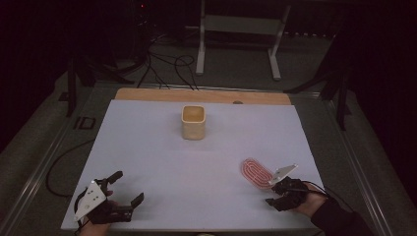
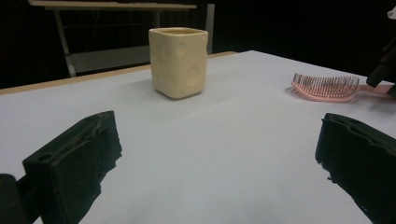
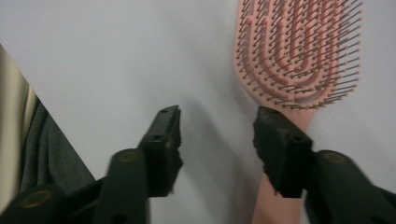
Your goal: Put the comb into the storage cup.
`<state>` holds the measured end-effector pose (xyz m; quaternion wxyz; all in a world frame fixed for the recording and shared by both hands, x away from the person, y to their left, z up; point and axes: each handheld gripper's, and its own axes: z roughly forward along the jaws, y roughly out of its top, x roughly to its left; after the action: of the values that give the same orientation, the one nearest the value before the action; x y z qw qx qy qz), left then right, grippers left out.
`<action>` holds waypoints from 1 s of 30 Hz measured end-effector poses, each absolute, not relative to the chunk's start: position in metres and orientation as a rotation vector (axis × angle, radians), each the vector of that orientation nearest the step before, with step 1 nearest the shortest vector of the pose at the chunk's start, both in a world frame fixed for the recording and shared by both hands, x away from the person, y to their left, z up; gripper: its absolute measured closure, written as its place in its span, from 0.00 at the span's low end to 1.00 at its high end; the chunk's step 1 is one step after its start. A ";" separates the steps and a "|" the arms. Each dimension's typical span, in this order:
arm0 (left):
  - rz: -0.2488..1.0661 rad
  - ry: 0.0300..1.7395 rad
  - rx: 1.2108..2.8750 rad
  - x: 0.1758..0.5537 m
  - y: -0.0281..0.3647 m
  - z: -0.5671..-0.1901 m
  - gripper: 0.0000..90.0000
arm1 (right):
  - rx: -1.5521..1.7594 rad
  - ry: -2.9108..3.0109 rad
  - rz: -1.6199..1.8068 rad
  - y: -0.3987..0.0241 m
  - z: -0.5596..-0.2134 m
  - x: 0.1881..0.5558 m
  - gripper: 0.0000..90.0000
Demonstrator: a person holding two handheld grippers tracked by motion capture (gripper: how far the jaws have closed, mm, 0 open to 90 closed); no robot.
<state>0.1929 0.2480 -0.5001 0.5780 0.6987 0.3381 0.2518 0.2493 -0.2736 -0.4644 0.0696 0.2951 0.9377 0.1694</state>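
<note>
Right gripper by the hairbrush handle, nothing gripped; the likely job of getting the brush to the cup looks barely begun.

Pink hairbrush (image 1: 255, 172) lies flat, bristles up, on the white table cover (image 1: 196, 162) at near right, well apart from the cream square cup (image 1: 193, 122) standing upright far-centre. Right gripper (image 3: 217, 130) is released: jaws apart, handle (image 3: 299, 120) showing beside and under the right-hand jaw rather than between the two, so no grasp yet. Left gripper (image 1: 127, 189) rests at near left, jaws spread wide with nothing between them, pointing toward the cup. Done: approach to the brush, at most. Left, by my reading: centre the jaws on the handle, close, lift, carry the brush to the cup.
</note>
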 end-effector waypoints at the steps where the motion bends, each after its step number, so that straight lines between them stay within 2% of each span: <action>1: 0.589 0.791 1.634 0.193 0.248 -0.500 0.00 | 0.890 2.819 0.497 -0.273 -0.464 0.249 0.41; 6: 0.589 0.790 1.636 0.193 0.248 -0.500 0.00 | 0.928 2.807 0.466 -0.276 -0.461 0.250 0.15; 8: 0.590 0.794 1.637 0.193 0.248 -0.500 0.00 | 0.945 2.798 0.467 -0.277 -0.459 0.251 0.10; 20: 0.589 0.795 1.636 0.193 0.248 -0.500 0.00 | 1.007 2.802 0.397 -0.282 -0.451 0.260 0.09; 30: 0.588 0.796 1.637 0.193 0.248 -0.500 0.00 | 1.064 2.836 0.361 -0.287 -0.458 0.272 0.11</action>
<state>0.1930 0.2479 -0.5001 0.5766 0.6991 0.3399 0.2513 0.2721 -0.2875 -0.4584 0.0456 0.3485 0.9287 0.1182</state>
